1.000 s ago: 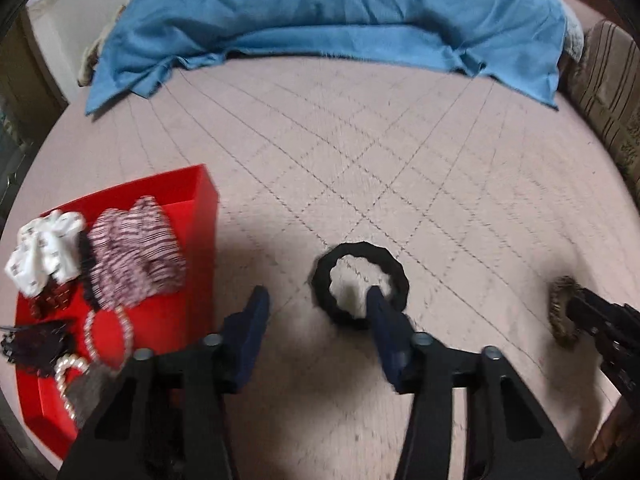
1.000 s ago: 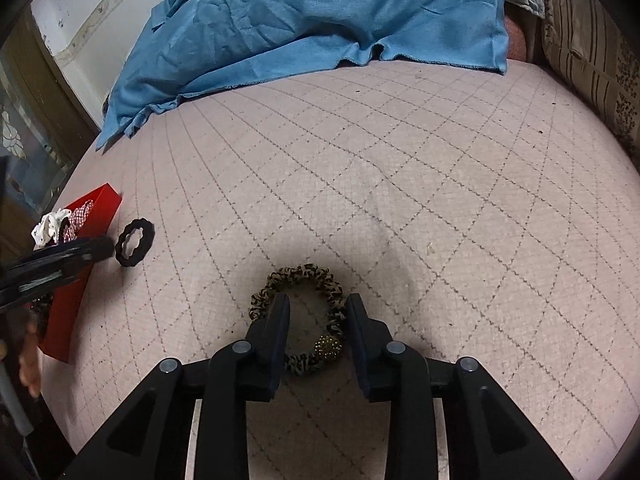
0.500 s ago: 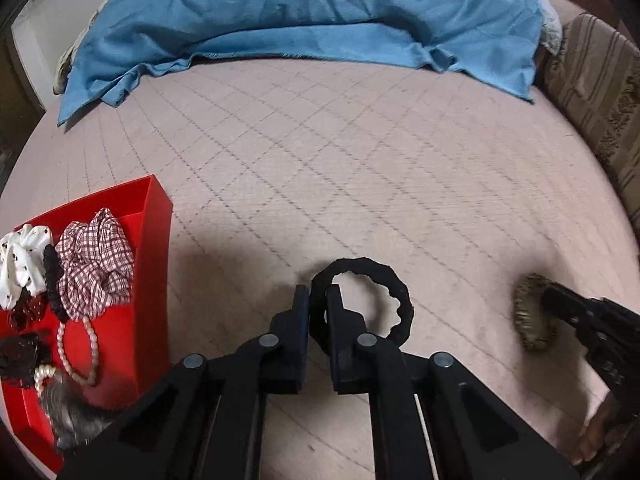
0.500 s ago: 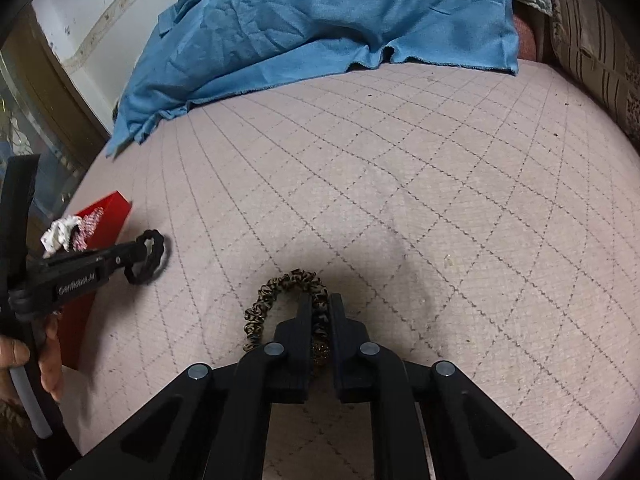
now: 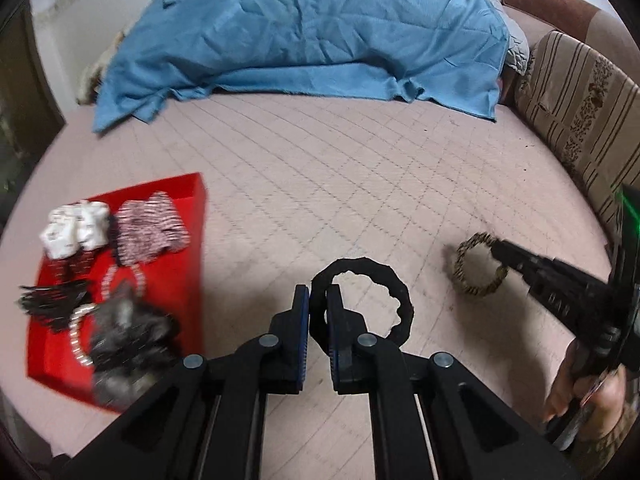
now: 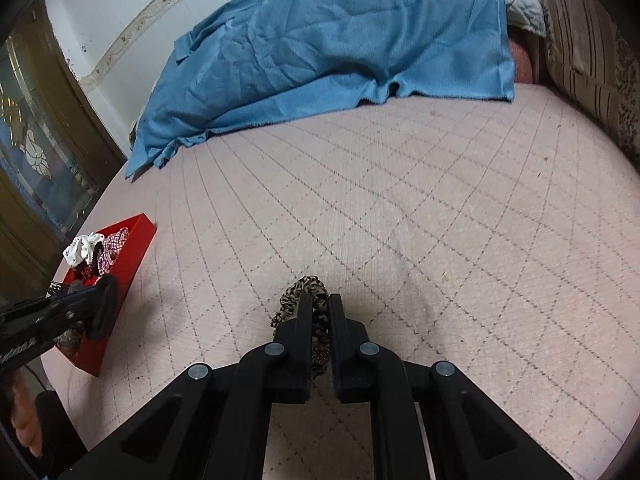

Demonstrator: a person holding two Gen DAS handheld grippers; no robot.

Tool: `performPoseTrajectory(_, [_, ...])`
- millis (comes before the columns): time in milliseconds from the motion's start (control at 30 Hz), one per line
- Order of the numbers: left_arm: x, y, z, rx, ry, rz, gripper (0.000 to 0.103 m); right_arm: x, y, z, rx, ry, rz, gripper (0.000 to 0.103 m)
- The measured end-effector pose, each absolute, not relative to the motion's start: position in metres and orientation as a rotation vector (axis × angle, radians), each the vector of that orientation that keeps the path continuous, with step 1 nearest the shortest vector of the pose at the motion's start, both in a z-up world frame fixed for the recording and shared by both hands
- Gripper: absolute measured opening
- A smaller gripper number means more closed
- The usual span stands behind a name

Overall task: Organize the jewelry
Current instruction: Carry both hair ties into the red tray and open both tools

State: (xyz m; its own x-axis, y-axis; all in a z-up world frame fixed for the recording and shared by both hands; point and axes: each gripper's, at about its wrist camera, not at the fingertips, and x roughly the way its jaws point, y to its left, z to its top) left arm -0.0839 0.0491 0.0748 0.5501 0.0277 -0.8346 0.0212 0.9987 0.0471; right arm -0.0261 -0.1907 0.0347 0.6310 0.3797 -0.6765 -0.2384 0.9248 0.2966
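The left gripper point(image 5: 318, 300) is pinching the rim of a black wavy-edged ring-shaped hair tie point(image 5: 362, 302), its blue-padded fingers point(image 5: 303, 320) drawn close around the band, holding it up just right of the shallow red rectangular tray point(image 5: 192, 264). The right gripper point(image 6: 320, 306) is clamping a leopard-print fabric scrunchie point(image 6: 304, 286) between its narrowed black fingers, farther right of the tray. Inside the tray are lying a white scrunchie point(image 5: 74, 228), a red-and-white checked scrunchie point(image 5: 150, 230) and a string of pale beads point(image 5: 78, 332). Beyond the tray, a crumpled blue blanket point(image 5: 312, 36) is covering the far end of the pink quilted bed point(image 5: 340, 184).
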Motion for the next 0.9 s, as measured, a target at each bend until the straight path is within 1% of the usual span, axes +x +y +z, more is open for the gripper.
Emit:
performPoseTrajectory(367, [-0.134,0.055,0.100,0.150,0.891,0.103,0.008,-0.053,-0.175,0.051,0.081,0.723,0.307,0.008])
performPoseTrajectory(900, [-0.174,0.072,0.121,0.115,0.825,0.104,0.008,-0.111,-0.142,0.046,0.028,0.710,0.298,0.008])
